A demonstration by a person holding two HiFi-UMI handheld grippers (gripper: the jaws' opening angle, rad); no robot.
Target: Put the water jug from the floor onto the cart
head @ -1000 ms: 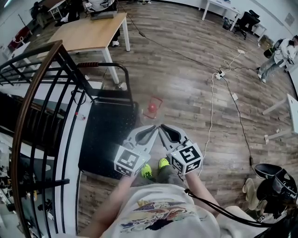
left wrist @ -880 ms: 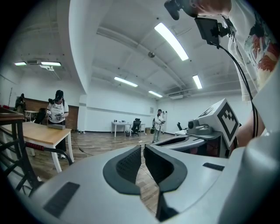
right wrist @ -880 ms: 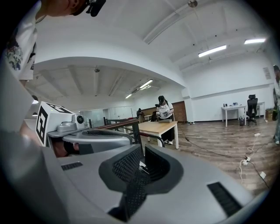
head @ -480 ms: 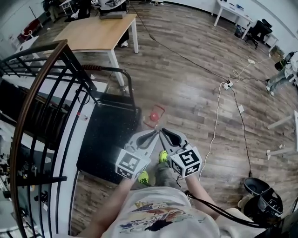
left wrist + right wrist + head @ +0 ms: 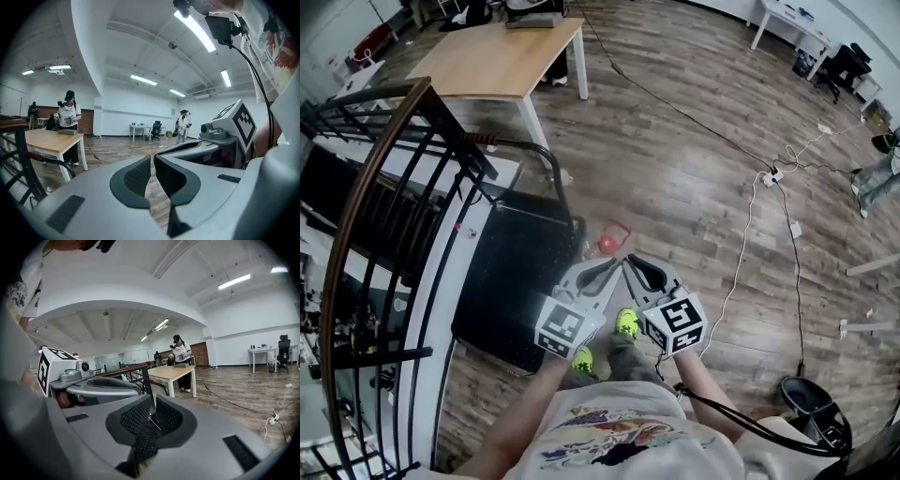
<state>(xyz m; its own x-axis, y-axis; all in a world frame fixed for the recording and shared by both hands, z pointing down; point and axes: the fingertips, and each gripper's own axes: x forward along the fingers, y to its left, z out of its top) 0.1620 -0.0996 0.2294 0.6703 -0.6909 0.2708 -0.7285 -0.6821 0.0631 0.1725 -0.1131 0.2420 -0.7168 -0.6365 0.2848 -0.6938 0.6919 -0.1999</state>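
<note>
Water jug (image 5: 607,243) probably red-capped, floor beside cart (image 5: 511,281) | left tool (image 5: 607,266), right tool (image 5: 631,263) together, empty | railing (image 5: 342,220) left

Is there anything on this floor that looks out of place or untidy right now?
Yes. A white cable and a black cable trail loose across the wood floor, meeting near a power strip; they could catch a foot. The water jug sits on the floor beside the cart, not on it.
</note>
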